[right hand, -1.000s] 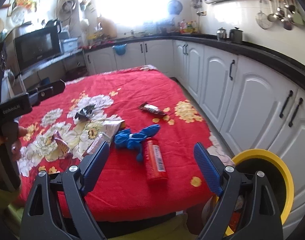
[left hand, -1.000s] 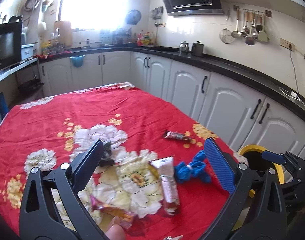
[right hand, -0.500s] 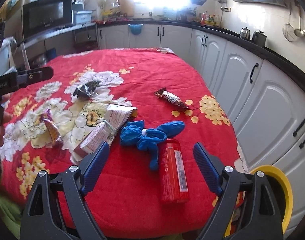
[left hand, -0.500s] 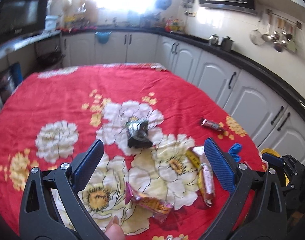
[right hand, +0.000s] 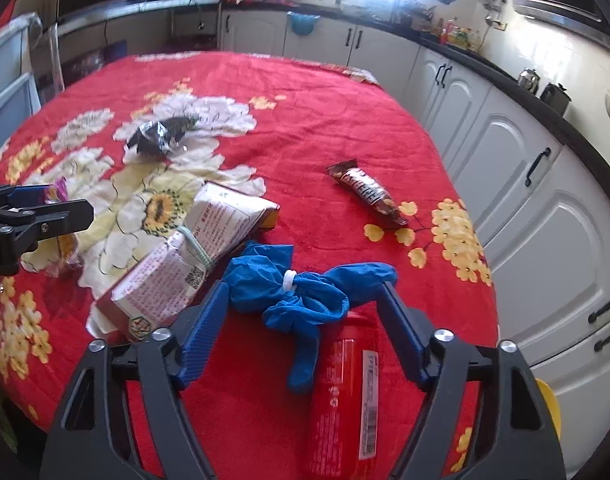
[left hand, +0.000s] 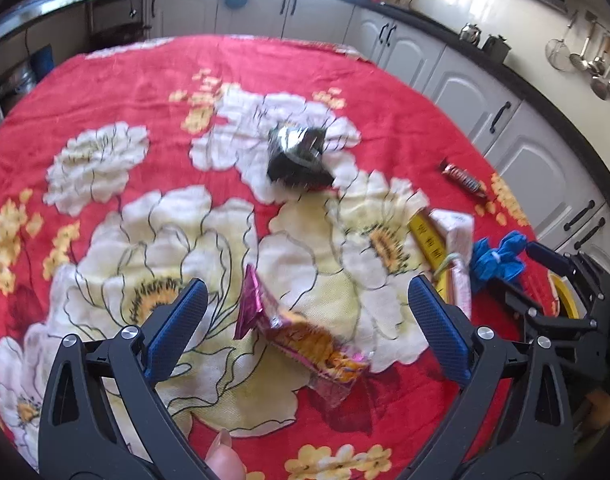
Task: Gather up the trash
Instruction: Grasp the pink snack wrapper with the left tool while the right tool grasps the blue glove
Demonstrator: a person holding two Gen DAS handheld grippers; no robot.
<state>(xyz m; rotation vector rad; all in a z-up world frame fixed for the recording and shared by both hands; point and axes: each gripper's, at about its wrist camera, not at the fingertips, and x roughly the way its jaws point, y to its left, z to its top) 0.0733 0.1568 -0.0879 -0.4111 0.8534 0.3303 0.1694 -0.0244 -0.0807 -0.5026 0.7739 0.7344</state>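
Both grippers hang over the tabletop [left hand: 105, 80] with jaws spread wide and nothing between them. Left gripper [left hand: 303, 324] frames a pink-and-orange wrapper [left hand: 301, 336] that lies on a white flower of the red cloth, between the blue pads but touching neither. Beyond it sits a crumpled black wrapper [left hand: 297, 156], and off to the right a dark candy bar [left hand: 463, 178]. Right gripper [right hand: 305, 334] straddles a knotted blue glove [right hand: 305, 296], which lies partly over the top of a red can [right hand: 345, 404] resting on its side. Just left of the glove is a bundle of boxes [right hand: 193, 252] bound with a green band; the candy bar [right hand: 365, 192] lies farther out. At the tabletop's right edge, below, shows the rim of a yellow bin [right hand: 551, 412].
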